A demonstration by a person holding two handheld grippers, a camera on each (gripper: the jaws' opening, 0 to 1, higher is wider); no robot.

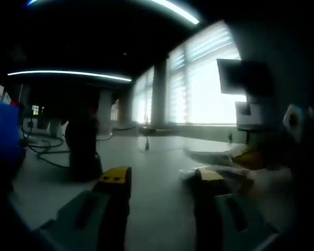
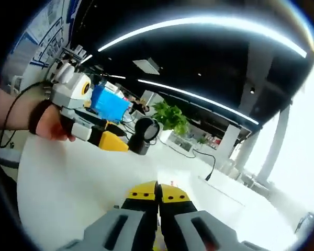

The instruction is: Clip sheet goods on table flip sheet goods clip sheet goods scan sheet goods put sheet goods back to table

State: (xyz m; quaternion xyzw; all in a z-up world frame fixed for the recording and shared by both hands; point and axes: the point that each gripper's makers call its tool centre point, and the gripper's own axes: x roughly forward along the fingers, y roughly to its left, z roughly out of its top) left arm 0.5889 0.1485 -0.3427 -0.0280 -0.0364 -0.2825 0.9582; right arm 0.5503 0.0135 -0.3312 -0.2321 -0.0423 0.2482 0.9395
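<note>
Two grippers hung over the white table (image 2: 68, 178): the left gripper (image 1: 162, 180) stood released, its yellow-tipped jaws apart, with blurred sheet goods (image 1: 220, 159) lying on the tabletop just beyond them, while the right gripper (image 2: 157, 194) was clenched tight, jaws touching

Left gripper (image 1: 159, 180): jaws parted, gap wide, yellow tips level.
Right gripper (image 2: 157, 192): jaws pressed together, tips touching.
Hand (image 2: 51, 124): strapped at wrist, grasping left gripper's body.
</note>
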